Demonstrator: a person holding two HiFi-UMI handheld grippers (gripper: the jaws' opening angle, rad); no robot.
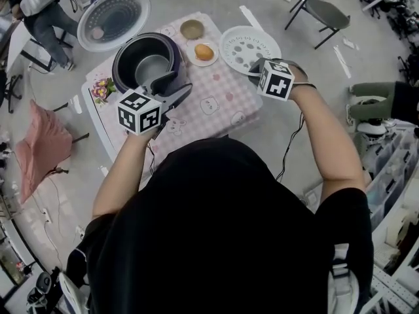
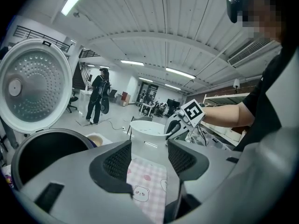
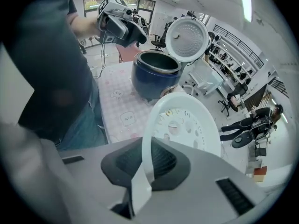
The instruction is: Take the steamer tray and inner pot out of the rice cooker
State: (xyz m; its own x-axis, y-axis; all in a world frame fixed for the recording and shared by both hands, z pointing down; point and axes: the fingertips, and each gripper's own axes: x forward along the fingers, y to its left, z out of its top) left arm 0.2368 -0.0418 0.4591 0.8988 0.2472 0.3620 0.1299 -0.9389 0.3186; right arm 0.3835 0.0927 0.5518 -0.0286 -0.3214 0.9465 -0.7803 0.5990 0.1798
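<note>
Rice cooker (image 1: 173,51): stands far left on the pink checked table (image 1: 216,103), its lid (image 1: 114,17) swung open.
Inner pot (image 1: 152,67): sits inside the cooker.
Left gripper (image 2: 148,160): jaws apart with nothing between them, just near-right of the cooker.
Steamer tray (image 1: 247,46): out of the cooker, over the table's far right corner.
Right gripper (image 3: 147,164): jaws clamped on the tray's near rim.
</note>
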